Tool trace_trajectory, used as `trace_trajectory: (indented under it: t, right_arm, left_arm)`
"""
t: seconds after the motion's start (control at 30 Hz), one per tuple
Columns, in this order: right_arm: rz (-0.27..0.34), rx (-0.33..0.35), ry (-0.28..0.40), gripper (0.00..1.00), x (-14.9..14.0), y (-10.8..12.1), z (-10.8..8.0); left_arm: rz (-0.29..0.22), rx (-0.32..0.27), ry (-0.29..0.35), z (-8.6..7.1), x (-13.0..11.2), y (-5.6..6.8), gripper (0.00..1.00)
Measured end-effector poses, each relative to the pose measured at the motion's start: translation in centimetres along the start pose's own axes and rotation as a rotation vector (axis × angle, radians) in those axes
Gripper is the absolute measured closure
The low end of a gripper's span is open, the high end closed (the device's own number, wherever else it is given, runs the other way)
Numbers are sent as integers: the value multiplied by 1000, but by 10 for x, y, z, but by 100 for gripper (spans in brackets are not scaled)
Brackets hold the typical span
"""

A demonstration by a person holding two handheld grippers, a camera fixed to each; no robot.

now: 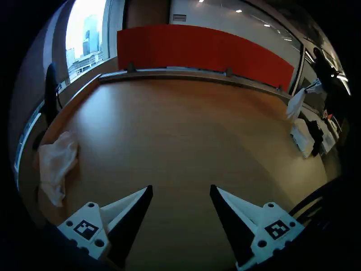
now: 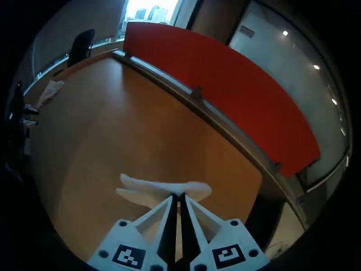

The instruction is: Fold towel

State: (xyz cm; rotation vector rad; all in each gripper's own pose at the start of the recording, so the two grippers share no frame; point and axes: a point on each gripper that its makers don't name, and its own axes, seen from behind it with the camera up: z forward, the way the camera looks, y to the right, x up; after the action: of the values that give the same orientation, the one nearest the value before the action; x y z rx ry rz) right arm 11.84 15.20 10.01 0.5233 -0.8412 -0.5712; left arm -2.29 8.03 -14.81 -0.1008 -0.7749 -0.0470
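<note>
**Right jaws pinching towel; left jaws spread**

The right gripper (image 2: pixel 179 196) has its jaws pressed together on a white cloth towel (image 2: pixel 158 187). The towel fans out just beyond the fingertips, above the brown wooden bench (image 2: pixel 113 131). The left gripper (image 1: pixel 181 192) holds its jaws spread over bare bench top. A crumpled white towel (image 1: pixel 56 165) lies at the bench's left edge, well apart from those jaws.

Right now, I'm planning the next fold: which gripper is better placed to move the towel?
Right. The right gripper is closed on the near edge of the white towel; the left gripper hangs open above the table, holding nothing.
</note>
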Motion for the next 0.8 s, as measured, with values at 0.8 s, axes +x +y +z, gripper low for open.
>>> trace_trajectory:
  t: [0.8]
  right_arm:
    - [157,-46,-86,96,-120,-3,-31]
  left_arm:
    - [20,-19,1,-5,-1,11,6]
